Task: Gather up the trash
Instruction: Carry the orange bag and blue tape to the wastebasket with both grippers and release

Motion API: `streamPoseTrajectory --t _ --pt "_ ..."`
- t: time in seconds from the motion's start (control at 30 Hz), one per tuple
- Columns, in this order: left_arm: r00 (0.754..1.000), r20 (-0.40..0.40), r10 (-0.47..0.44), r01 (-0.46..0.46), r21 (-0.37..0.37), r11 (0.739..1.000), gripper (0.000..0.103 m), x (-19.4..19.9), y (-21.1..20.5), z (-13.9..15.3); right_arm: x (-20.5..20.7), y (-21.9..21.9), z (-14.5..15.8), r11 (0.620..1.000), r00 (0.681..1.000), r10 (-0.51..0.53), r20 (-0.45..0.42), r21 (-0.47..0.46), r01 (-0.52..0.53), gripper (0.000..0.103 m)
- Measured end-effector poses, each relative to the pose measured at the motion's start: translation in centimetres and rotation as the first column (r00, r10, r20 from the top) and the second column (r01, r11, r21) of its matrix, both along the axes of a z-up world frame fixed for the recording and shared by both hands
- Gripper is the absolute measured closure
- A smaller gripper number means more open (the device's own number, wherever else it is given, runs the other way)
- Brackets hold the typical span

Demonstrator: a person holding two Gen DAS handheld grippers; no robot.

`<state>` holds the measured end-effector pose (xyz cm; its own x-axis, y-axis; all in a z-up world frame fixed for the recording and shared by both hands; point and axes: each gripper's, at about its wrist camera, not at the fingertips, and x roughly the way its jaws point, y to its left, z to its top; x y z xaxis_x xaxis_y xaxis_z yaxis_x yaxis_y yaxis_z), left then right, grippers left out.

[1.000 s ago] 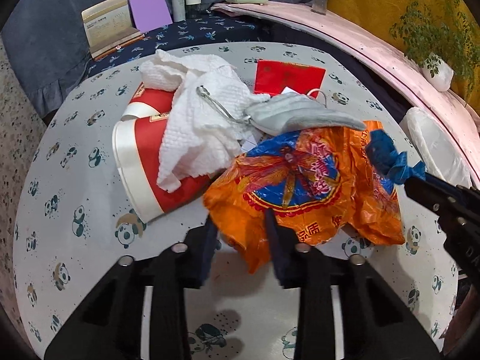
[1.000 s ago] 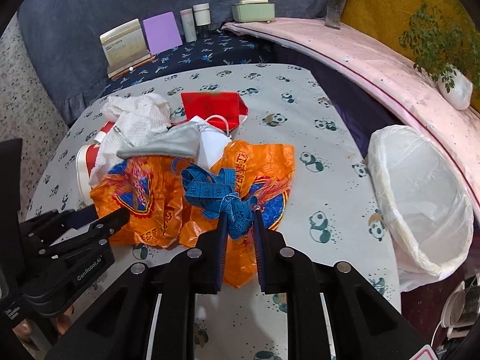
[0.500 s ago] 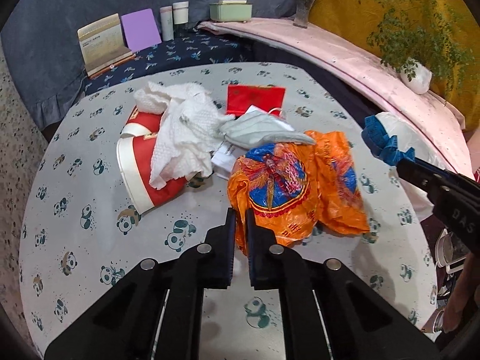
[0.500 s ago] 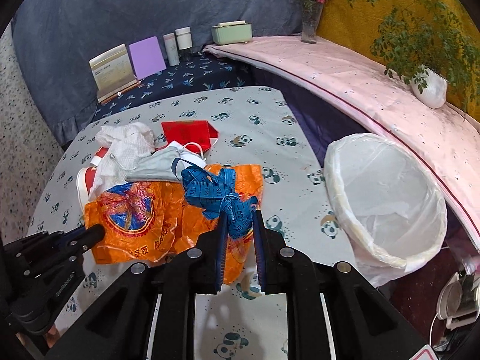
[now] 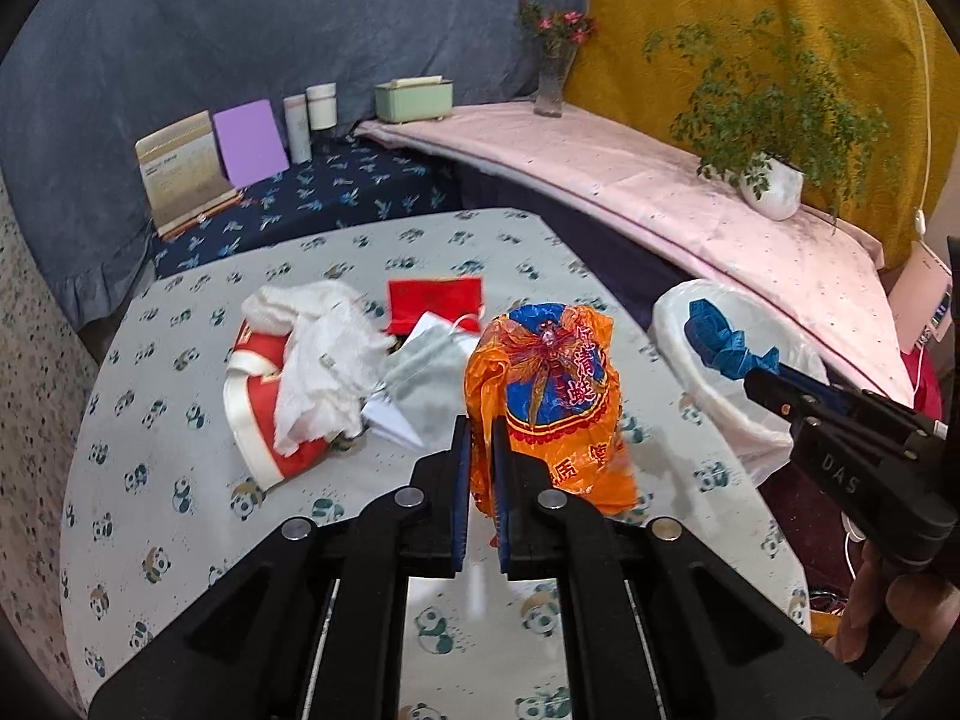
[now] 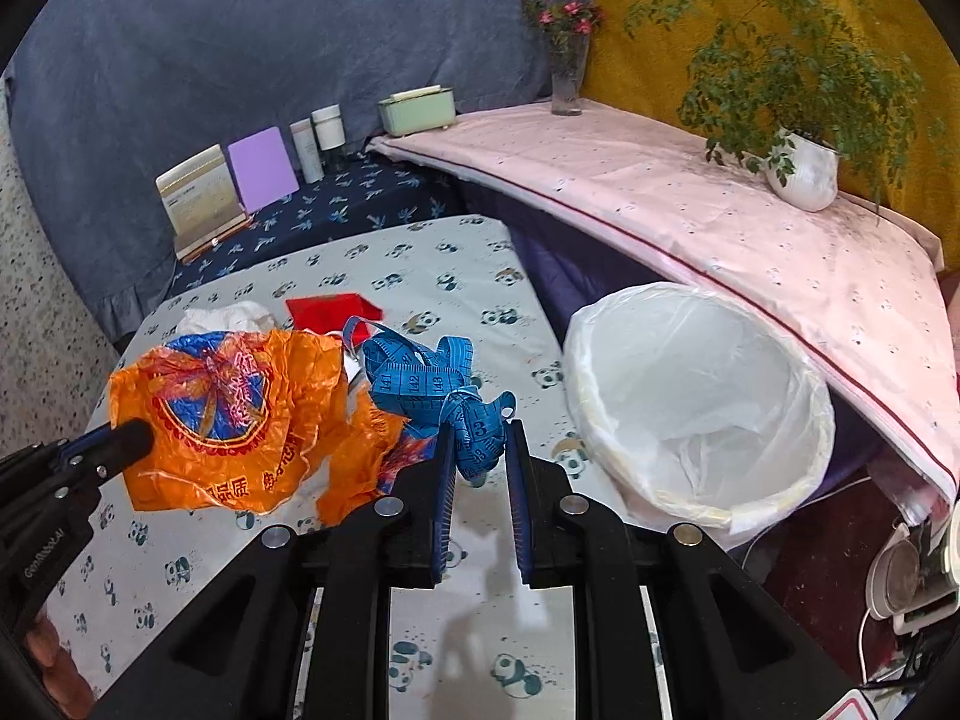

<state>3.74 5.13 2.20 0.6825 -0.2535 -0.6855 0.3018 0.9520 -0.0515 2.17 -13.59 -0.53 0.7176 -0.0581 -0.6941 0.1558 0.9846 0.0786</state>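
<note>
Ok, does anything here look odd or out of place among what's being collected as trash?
Yes: the right gripper is shut on a blue measuring tape near the lined bin. It looks intact and usable, unlike the crumpled orange plastic bag that the left gripper holds.

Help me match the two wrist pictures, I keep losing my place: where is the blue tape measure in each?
Left wrist view: the blue tape measure is at the right, bunched at the tip of the right claw, in front of the white-lined bin.
Right wrist view: low in the centre, clamped in that claw, left of the bin.
Shared landmark: the green box at the back.
</note>
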Motion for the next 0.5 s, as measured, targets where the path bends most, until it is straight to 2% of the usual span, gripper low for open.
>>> streamPoseTrajectory --t 0.23,0.5 --pt "0.995 0.039 -0.088 0.088 -0.003 0.996 0.096 0.5 -4.8 1.3 -0.7 -3.6 0.6 0.997 0.997 -0.077 0.023 -0.001 0.077 0.088" --pt "0.979 0.047 -0.197 0.197 0.005 0.98 0.096 2.6 -11.6 0.9 -0.5 -9.1 -0.4 0.98 0.981 -0.196 0.004 -0.018 0.196 0.088"
